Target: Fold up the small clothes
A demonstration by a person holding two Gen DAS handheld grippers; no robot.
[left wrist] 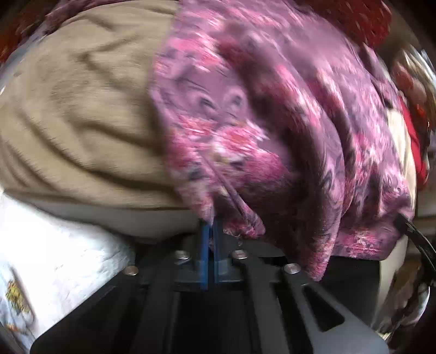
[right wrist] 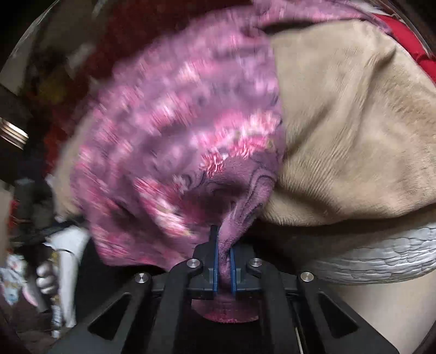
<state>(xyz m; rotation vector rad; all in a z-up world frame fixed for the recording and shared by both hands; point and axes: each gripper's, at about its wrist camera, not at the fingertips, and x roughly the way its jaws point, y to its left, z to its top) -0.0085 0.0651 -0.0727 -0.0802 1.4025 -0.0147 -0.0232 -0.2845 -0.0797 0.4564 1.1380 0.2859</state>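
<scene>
A pink and purple patterned garment [left wrist: 272, 130] hangs in folds close in front of both cameras, blurred by motion. My left gripper [left wrist: 210, 231] is shut on its lower edge, blue pads pressed together with cloth draped over the tips. In the right wrist view the same garment [right wrist: 177, 141] bunches into my right gripper [right wrist: 224, 245], which is shut on a thick fold of it; cloth pokes out below the pads.
A beige fleece blanket [left wrist: 81, 114] lies behind the garment, also in the right wrist view [right wrist: 354, 122]. A white quilted cover [left wrist: 60, 253] lies below it, also seen at lower right [right wrist: 381, 258]. Red cloth [left wrist: 362, 19] lies at the top. Clutter [right wrist: 57, 261] sits at left.
</scene>
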